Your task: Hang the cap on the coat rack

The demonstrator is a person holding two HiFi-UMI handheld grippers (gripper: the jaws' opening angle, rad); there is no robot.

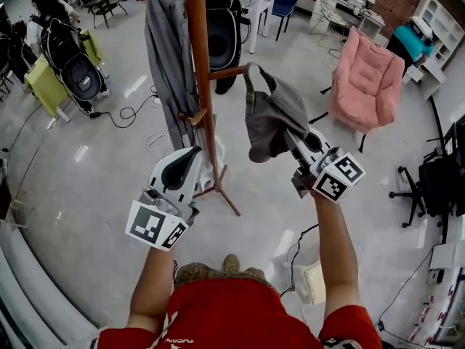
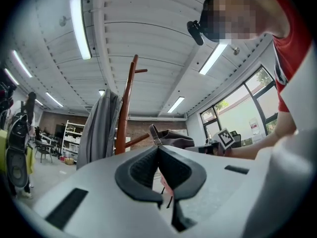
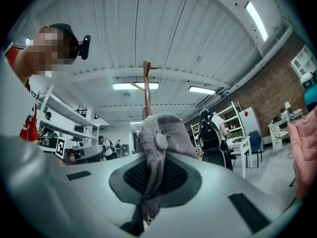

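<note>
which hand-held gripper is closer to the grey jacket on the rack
Left. The left hand-held gripper sits right by the jacket; the right hand-held gripper, holding the cap, is beyond the pole.

left tongs [image 2: 159,151]: closed, empty | coat rack [image 2: 126,108] ahead | cap [image 2: 174,137] right

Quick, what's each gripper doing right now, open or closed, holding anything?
left gripper: closed, empty.
right gripper: closed on the grey cap.

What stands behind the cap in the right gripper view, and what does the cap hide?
The coat rack stands behind the cap: only its pole's top and one short peg show. The cap covers the rest of it.
</note>
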